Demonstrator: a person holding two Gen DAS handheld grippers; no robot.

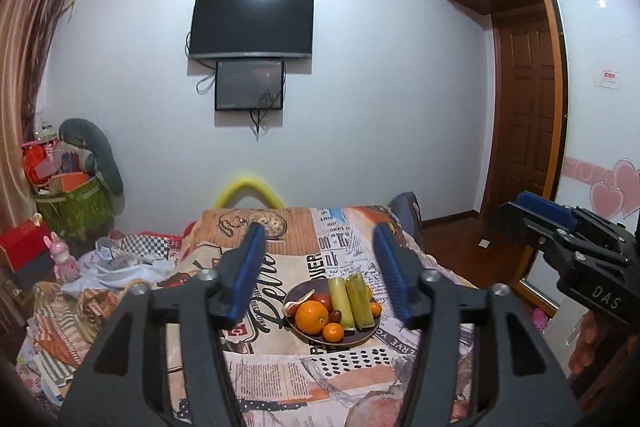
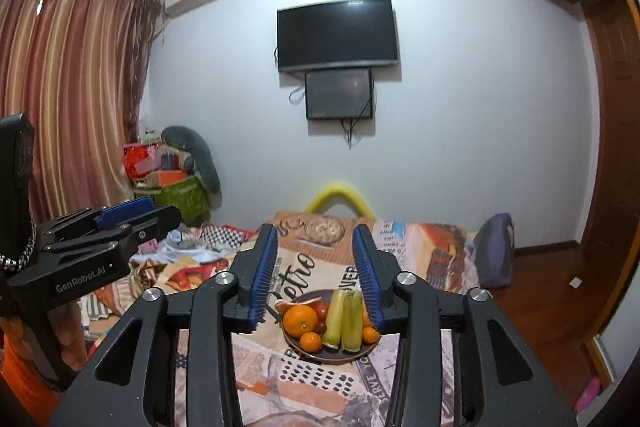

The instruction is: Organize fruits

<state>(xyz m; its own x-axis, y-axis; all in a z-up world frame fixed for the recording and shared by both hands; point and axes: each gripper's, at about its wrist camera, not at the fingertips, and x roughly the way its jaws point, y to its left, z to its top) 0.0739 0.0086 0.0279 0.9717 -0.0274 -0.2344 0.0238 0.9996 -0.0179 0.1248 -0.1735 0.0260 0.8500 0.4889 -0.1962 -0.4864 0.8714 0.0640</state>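
Note:
A dark plate sits on the patterned bed cover. It holds a large orange, small tangerines, two pale green cane pieces, a red fruit and an orange slice. My left gripper hangs above and short of the plate, open and empty. In the right wrist view the same plate, orange and cane pieces lie below my right gripper, also open with nothing between its fingers. The two grippers are side by side.
A woven basket and loose clothes lie left of the plate. A pink toy and boxes crowd the far left corner. Two screens hang on the far wall. A wardrobe and wooden door stand on the right.

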